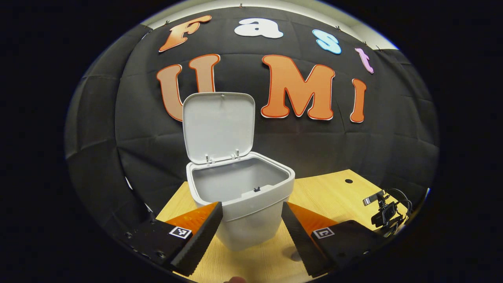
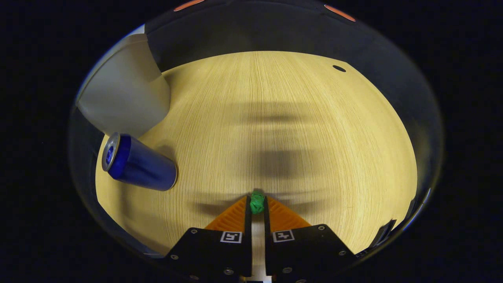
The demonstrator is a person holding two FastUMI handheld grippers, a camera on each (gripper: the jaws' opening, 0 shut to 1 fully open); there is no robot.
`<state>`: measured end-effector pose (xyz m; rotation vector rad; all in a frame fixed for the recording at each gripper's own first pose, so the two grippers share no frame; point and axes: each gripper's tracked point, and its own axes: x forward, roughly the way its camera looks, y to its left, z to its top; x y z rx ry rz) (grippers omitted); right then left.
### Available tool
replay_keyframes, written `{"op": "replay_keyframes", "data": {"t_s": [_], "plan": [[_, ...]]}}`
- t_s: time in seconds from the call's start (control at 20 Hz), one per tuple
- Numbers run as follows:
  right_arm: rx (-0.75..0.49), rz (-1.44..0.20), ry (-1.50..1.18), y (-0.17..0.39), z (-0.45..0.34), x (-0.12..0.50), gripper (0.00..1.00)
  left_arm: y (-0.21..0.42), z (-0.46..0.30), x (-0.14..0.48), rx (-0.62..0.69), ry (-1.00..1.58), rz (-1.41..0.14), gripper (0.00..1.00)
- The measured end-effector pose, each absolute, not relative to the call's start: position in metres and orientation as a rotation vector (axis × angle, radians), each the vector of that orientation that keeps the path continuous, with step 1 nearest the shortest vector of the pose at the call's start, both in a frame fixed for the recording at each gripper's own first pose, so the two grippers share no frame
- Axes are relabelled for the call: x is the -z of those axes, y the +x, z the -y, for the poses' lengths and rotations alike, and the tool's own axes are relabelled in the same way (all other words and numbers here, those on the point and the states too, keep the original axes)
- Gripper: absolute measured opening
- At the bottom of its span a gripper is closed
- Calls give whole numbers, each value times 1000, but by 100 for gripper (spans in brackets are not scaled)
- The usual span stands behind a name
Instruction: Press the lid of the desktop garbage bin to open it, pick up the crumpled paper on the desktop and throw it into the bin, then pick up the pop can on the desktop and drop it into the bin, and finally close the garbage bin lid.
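In the left gripper view the white desktop bin (image 1: 251, 212) stands on the wooden desk with its lid (image 1: 218, 126) swung up at the back, and the inside looks bare. My left gripper (image 1: 251, 220) is open, its fingers either side of the bin's front wall. In the right gripper view my right gripper (image 2: 257, 203) is shut on a small green crumpled paper (image 2: 257, 201), held above the desk. The blue pop can (image 2: 138, 163) stands at the left, close to the bin's side (image 2: 123, 92).
The wooden desk (image 2: 283, 118) has a small dark hole (image 2: 339, 68) near its far right corner. A small black camera on a mount with cables (image 1: 386, 212) sits at the desk's right edge in the left gripper view.
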<state>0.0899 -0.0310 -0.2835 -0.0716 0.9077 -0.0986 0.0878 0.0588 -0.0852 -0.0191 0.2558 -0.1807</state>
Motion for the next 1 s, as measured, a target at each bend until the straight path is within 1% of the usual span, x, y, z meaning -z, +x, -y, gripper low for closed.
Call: {"op": "replay_keyframes", "data": {"t_s": [0.1,0.2,0.35,0.5,0.55,0.6,0.75,1.0], "plan": [[96,-878,-83,95,41,263,8,86,-63,83,174,-18,-253,95],[89,-858,-90,101,52,239,5,84,-68,82,161,-19,-252,95],[73,-820,-88,111,69,192,5,80,-70,83,150,-35,-256,95],[67,-778,-83,122,91,130,4,79,-66,79,152,-41,-256,95],[66,-760,-82,92,69,147,4,77,-64,77,157,-45,-252,95],[64,-740,-81,109,82,124,5,76,-61,74,160,-50,-247,95],[59,-662,-122,109,95,65,4,69,-56,67,165,-51,-235,95],[27,-440,-201,118,93,-55,5,57,-52,57,170,-48,-216,95]]}}
